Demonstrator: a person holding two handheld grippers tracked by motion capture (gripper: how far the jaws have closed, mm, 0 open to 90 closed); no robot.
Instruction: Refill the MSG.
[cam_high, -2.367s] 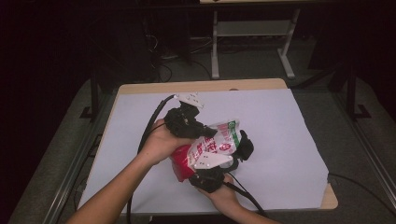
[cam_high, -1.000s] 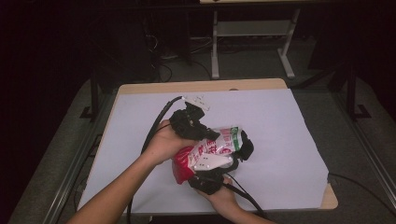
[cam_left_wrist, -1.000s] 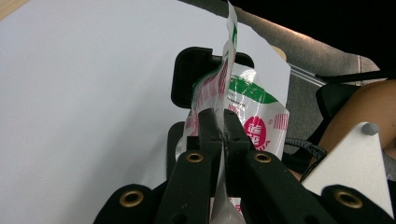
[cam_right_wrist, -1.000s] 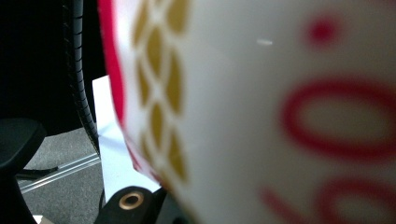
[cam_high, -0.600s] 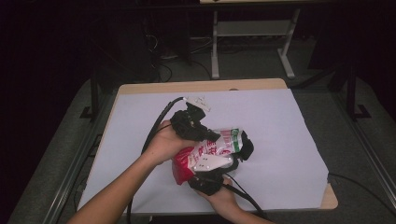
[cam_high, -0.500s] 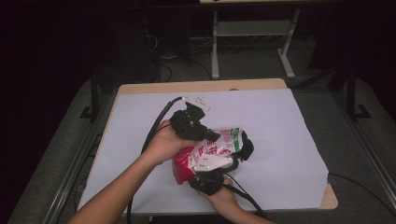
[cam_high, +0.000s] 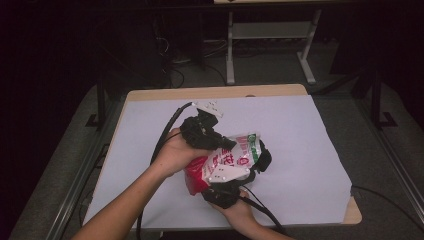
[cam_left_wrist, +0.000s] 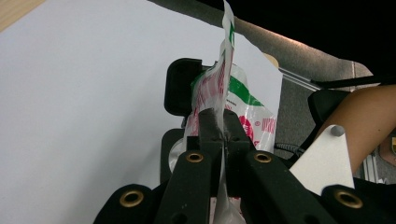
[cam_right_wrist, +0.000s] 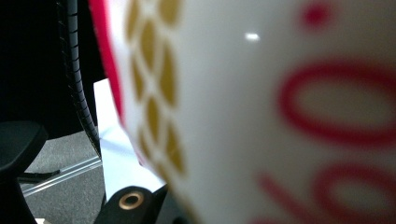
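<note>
A red, white and green snack bag (cam_high: 235, 157) is held just above the white-covered table (cam_high: 310, 135), between both hands. My left gripper (cam_high: 220, 142) reaches in from the upper left. In the left gripper view its jaws are shut on the bag's thin top seam (cam_left_wrist: 225, 70), which stands up between the fingertips. My right gripper (cam_high: 252, 166) comes from below, grey plate on top, with black jaws on either side of the bag's body. In the right gripper view the bag's blurred print (cam_right_wrist: 280, 116) presses close to the lens and hides the fingertips.
The table's wooden edge (cam_high: 220, 92) shows at the far side. A pale metal stand (cam_high: 270, 37) and cables sit on the dark floor beyond. The grippers' cables (cam_high: 167, 132) trail over the sheet on the left. Bare sheet lies right of the bag.
Since the earliest frame the bag has tipped slightly lower and flatter between the grippers. Over the last second nothing has visibly moved.
</note>
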